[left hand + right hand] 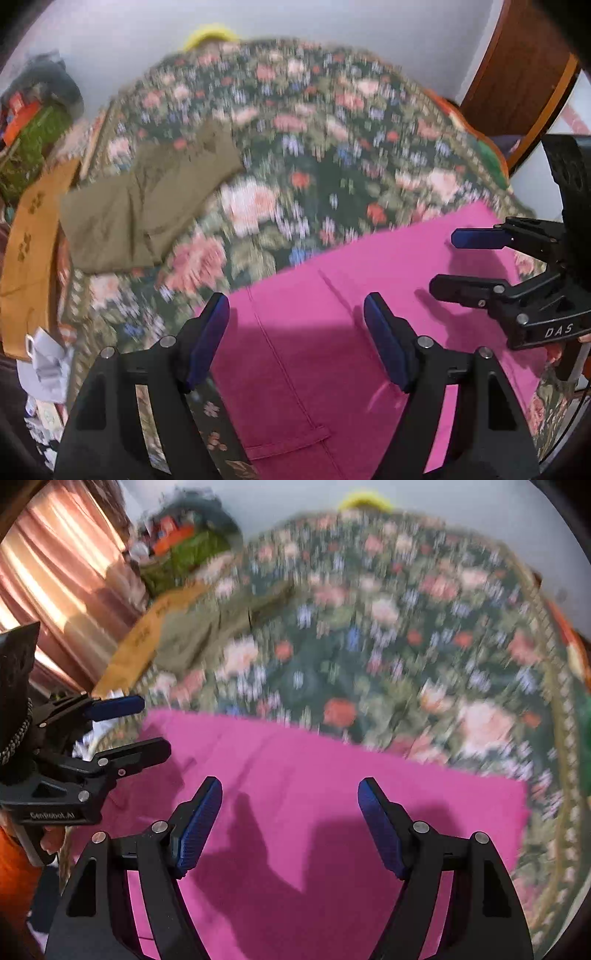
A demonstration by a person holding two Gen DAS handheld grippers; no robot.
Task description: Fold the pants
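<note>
Left wrist view: left tongs (pixel 295 317) released, jaws spread wide, nothing between the pads, hanging above the pink pants (pixel 332 332). Pants lie flat on the floral bedspread (pixel 314 129), a seam and a pocket flap showing near the bottom edge. Right tongs (pixel 443 262) enter from the right, also spread, over the pants' far edge. Olive garment (pixel 147 206) lies well apart at upper left, beside an orange cloth (pixel 29 240). Background blurred.

Right wrist view: right tongs (pixel 290 801) released, empty, above the pants (pixel 314 794), casting shadows on them. Left tongs (pixel 155 727) at left, jaws apart, at the pants' left corner. Bedspread (pixel 406 627) beyond; curtain (pixel 55 572) upper left.
</note>
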